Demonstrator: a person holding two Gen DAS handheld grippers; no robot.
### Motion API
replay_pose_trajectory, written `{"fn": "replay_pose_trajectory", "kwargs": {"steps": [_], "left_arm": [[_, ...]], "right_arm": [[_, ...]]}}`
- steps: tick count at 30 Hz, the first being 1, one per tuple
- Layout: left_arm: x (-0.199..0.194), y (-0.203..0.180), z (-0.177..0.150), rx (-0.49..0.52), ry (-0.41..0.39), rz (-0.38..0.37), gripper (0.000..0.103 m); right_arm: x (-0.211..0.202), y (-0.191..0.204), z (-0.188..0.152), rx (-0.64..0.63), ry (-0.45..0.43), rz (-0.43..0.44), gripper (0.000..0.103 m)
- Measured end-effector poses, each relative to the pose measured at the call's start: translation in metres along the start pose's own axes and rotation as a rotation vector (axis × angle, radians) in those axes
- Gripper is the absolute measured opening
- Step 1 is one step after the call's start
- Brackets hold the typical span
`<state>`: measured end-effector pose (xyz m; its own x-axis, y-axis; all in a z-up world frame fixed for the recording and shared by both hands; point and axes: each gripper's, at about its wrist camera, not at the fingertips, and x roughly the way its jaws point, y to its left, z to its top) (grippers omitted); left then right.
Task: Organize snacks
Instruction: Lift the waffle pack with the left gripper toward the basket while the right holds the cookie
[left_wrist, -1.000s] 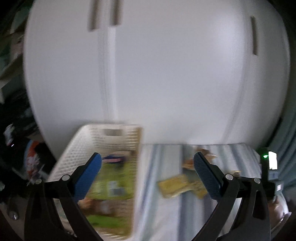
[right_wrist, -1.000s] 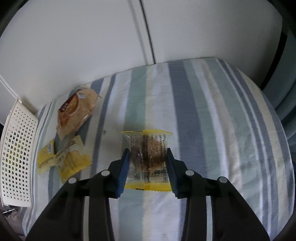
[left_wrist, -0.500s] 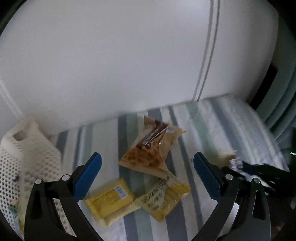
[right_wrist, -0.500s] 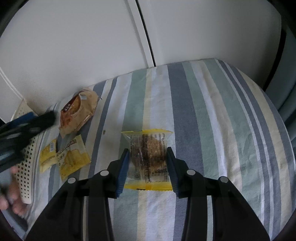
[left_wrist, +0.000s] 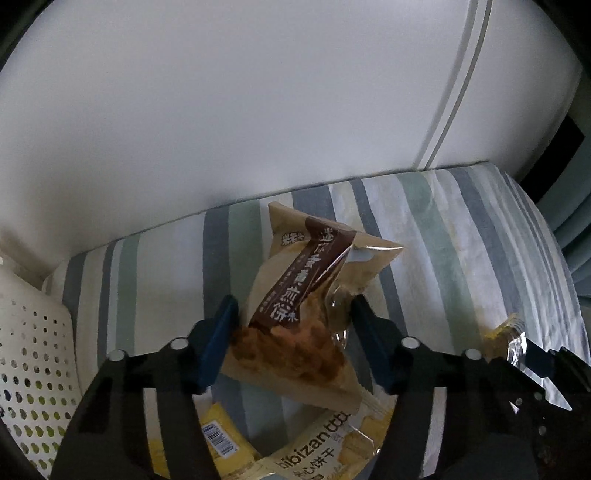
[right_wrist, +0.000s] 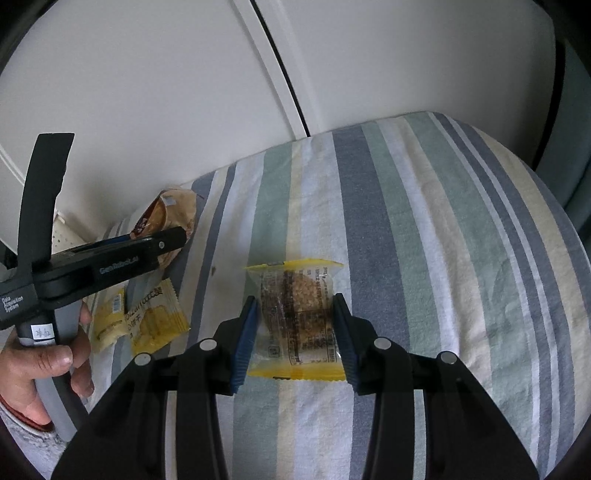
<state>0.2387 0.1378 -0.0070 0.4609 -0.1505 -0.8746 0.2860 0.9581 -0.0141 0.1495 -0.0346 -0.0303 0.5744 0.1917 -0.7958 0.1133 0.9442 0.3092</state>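
Left to right: white perforated basket (left_wrist: 33, 354) sits at the far left edge of the striped cloth (left_wrist: 461, 236); a second ago it filled the left wrist view with packets inside, now only its side wall shows, since the left gripper (left_wrist: 291, 332) has swung right and come down over the loose snacks. Its blue pads, wide apart half a second ago, now stand either side of the tan waffle packet (left_wrist: 306, 306) with the brown band, close against its edges; cannot tell if they actually pinch it. Packet lies on the cloth near the white cabinet (left_wrist: 258, 110). Two yellow biscuit packets (left_wrist: 325, 446) lie just under the gripper body, nearer the camera, one overlapping the other. In the right wrist view the hand (right_wrist: 40, 365) holding the left gripper's handle is in at the left edge, further in than half a second ago. Right gripper (right_wrist: 295, 336) is unchanged: pads pressed on both sides of the clear cracker packet (right_wrist: 295, 317) with yellow ends, which still rests flat on the cloth mid-frame, well apart from the other snacks. Same packet's end peeks in at the right edge of the left wrist view.
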Motion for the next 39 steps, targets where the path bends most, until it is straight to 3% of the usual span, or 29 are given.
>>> {"fn": "replay_pose_trajectory", "kwargs": {"steps": [8, 22, 30, 39], "left_arm": [[-0.029, -0.008, -0.008, -0.018, -0.063, -0.051, 0.053], [-0.128, 0.009, -0.012, -0.021, -0.217, -0.061, 0.052], [-0.198, 0.073, -0.038, -0.104, -0.311, -0.014, 0.052], [-0.216, 0.159, -0.076, -0.261, -0.302, 0.101, 0.052]], "right_arm": [[-0.004, -0.017, 0.002, 0.056, -0.013, 0.050, 0.040], [-0.021, -0.035, 0.000, 0.116, -0.082, 0.122, 0.039], [-0.029, -0.048, 0.001, 0.137, -0.082, 0.134, 0.039], [-0.028, -0.045, 0.005, 0.147, -0.073, 0.115, 0.039]]}}
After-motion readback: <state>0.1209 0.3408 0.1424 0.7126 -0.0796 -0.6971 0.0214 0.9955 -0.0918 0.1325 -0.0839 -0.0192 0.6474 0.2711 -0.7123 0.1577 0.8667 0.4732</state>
